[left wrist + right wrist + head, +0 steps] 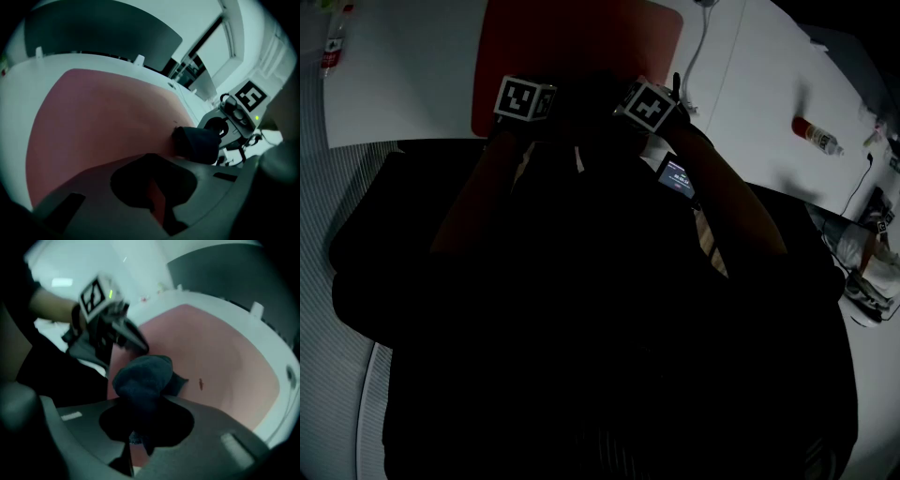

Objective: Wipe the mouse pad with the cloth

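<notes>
The red mouse pad (581, 37) lies on the white table (403, 75), with its near edge under my two grippers. In the head view only their marker cubes, the left cube (525, 98) and the right cube (647, 105), show above my dark body. My right gripper (140, 416) is shut on a dark blue cloth (143, 376), which is bunched up and rests on the pad (225, 352). A small brown speck (200, 384) sits just right of the cloth. My left gripper (157, 190) is over the pad (98, 117) with its jaws together and nothing in them, just left of the cloth (197, 143).
A red-capped bottle (817, 134) lies on the table to the right, and another bottle (334, 47) at the far left. A white cable (701, 47) runs beside the pad. A small lit screen (677, 178) is by my right arm. Bags (867, 258) lie at the right edge.
</notes>
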Motion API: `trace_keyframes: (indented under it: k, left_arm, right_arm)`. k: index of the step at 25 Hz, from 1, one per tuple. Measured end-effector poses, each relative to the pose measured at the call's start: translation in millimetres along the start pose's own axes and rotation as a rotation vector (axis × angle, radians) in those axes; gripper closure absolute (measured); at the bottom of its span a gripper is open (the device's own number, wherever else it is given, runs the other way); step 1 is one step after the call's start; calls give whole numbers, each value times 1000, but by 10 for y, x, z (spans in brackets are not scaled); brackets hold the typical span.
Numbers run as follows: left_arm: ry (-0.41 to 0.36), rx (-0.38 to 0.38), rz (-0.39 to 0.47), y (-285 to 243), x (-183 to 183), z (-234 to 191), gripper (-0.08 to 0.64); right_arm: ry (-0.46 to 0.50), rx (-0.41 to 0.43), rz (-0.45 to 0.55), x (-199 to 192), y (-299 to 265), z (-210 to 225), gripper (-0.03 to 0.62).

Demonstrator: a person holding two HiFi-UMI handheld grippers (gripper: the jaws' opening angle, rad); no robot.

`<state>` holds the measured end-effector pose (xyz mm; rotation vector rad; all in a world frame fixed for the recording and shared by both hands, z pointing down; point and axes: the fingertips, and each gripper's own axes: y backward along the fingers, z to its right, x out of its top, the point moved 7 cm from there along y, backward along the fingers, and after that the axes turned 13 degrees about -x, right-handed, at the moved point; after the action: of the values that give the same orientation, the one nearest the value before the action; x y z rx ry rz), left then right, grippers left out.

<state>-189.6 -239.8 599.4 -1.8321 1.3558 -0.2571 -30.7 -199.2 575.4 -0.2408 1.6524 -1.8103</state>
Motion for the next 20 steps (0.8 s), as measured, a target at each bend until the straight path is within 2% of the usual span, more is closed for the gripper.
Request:
trace_keyframes:
  k: [2, 3, 5, 8, 13, 15, 17, 18, 20]
  left_arm:
    - [40, -48, 82, 55, 55, 67, 552]
    - [34, -74, 119, 104, 117, 138, 552]
    - [-15, -133, 179, 241, 287, 349, 552]
    - [-137, -232, 251, 514, 590, 729, 552]
    - [-328, -343, 403, 1053, 1086, 1320, 552]
    - [-430, -360, 465, 1229, 1244, 1546, 552]
    - [-535, -356, 490, 1302, 1361, 1683, 552]
    - [-561, -356, 495, 1311, 1401, 1716, 552]
    - [-561, -381, 513, 1334, 1450, 1768, 552]
  right_arm:
    - [-151, 74, 119, 130, 235, 66, 529]
    - [-211, 86, 178, 188, 385, 106, 529]
    - [-306, 80, 282, 237, 683, 185, 529]
    - [-421, 45, 419, 222, 1129, 261, 529]
    - [-515, -150, 573, 122, 1957, 416, 532]
    - [-562, -194, 658, 86, 2273, 441, 532]
    - [-598, -217, 747, 80, 2549, 421, 532]
    - [-604, -230, 780, 85, 2654, 390, 532]
    - [-596, -256, 818, 104, 2769, 299, 532]
